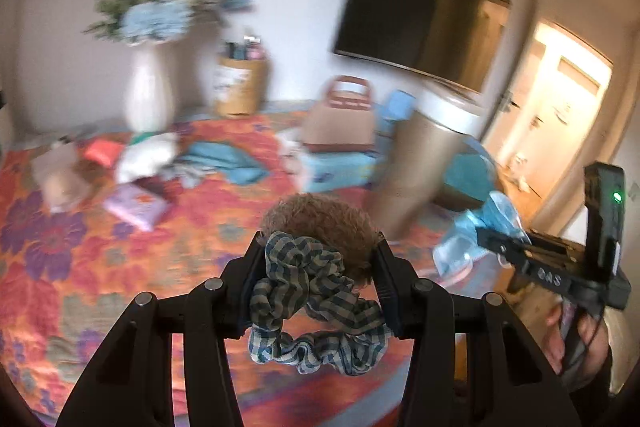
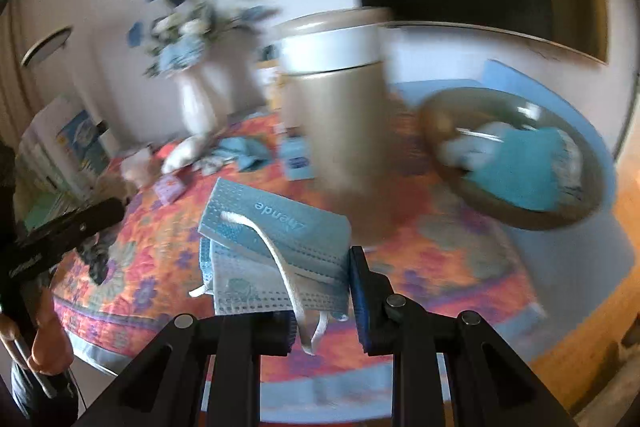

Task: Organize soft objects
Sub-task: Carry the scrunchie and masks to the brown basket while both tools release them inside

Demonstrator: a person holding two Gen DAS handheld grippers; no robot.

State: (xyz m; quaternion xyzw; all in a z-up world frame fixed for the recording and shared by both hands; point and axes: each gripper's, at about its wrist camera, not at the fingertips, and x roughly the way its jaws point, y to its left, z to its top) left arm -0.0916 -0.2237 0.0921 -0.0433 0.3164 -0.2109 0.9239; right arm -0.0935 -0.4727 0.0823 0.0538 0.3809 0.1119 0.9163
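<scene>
Left wrist view first: the left gripper point(image 1: 320, 277) has its fingers point(image 1: 386, 281) pinching a checked green-and-blue scrunchie point(image 1: 310, 301) together with a fuzzy brown ball of something point(image 1: 320, 223), can't tell exactly what that one is. Both sit up off the surface point(image 1: 100, 267), which has an orange floral cloth on it. The scrunchie droops out below the fingers. Further back there's a white vase point(image 1: 149, 91) of blue and white flowers, a small tan basket point(image 1: 239, 87), a brown handbag point(image 1: 342, 121) and a tall beige bin with a white rim point(image 1: 420, 163). Loose soft bits lie near the vase: a white piece point(image 1: 146, 157) and a teal cloth point(image 1: 224, 161). Over on the right edge you see the right gripper point(image 1: 486, 237) from the side with light blue stuff at its tip. Everything's kinda smeared.

Right wrist view: the right gripper point(image 2: 320, 291) is pinched on a small stack of light blue face masks point(image 2: 276, 247), lifted above the cloth. One white ear loop point(image 2: 280, 259) hangs down between the fingers point(image 2: 360, 291). The top mask has printed lettering on it. The beige bin stands just behind, and to its right a round brownish bowl point(image 2: 440, 123) holds a teal cloth point(image 2: 520, 171) and some pale items. The left gripper point(image 2: 64, 227) pokes in from the left edge.
</scene>
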